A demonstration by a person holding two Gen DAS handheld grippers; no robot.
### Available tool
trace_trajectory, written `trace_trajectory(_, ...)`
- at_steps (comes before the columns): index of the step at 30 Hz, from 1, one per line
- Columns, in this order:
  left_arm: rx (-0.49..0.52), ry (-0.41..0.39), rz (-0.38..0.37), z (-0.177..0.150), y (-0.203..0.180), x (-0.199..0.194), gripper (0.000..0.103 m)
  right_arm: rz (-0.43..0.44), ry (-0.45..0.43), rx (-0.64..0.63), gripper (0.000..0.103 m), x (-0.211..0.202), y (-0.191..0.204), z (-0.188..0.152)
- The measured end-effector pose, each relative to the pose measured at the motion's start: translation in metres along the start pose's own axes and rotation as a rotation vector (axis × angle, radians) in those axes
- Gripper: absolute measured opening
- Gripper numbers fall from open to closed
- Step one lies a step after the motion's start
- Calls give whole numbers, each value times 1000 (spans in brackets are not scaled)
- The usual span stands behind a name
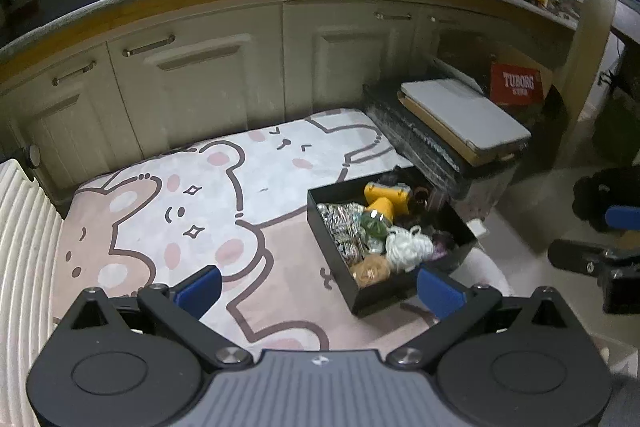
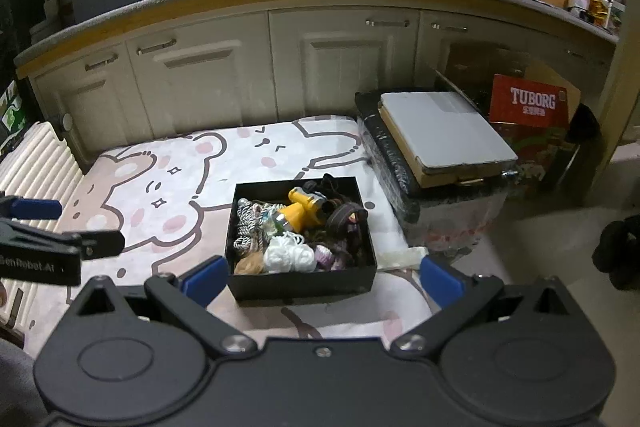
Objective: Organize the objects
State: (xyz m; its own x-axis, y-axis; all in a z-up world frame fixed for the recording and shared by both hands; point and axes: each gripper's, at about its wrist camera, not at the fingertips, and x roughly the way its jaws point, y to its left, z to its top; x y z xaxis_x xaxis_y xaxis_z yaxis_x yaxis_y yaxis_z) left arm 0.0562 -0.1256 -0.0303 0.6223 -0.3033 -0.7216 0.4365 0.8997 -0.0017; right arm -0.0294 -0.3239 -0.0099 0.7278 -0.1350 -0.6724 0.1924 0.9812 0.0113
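Observation:
A black open box [image 2: 304, 285] [image 1: 332, 251] rests on a cartoon bear mat [image 1: 208, 203] [image 2: 168, 187]. It is full of small items: a yellow toy [image 2: 301, 213] [image 1: 386, 201], white cord [image 2: 290, 255] [image 1: 408, 247], striped rope [image 2: 248, 227] [image 1: 344, 227], and dark hair ties [image 2: 344, 217]. My right gripper [image 2: 322, 281] is open, hovering just before the box's near wall. My left gripper [image 1: 320, 291] is open above the mat, left of the box. The left gripper [image 2: 60, 227] also shows in the right wrist view at the left edge, and the right gripper [image 1: 600, 247] at the left wrist view's right edge.
Cream cabinet doors [image 1: 200, 79] [image 2: 208, 83] line the back under a cluttered counter. A wrapped black case with a grey board on top [image 2: 444, 135] [image 1: 460, 123] stands right of the mat. A red Tuborg carton [image 2: 528, 107] sits behind it. A ribbed white cushion [image 1: 24, 247] lies at the left.

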Motion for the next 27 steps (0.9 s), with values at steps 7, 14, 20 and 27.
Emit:
trace_trajectory(7, -20, 6, 0, -11, 6, -1, 103, -59, 2, 0, 103, 3, 5, -7)
trace_trajectory(14, -14, 12, 6, -16, 6, 0, 103, -45, 23, 42, 103, 10, 2, -11)
trace_trajectory(20, 1, 16, 10, -17, 5, 1, 103, -56, 16, 27, 103, 8, 5, -11)
trace_trajectory(27, -23, 16, 2, -17, 8, 1, 103, -63, 18, 20, 103, 8, 7, -10)
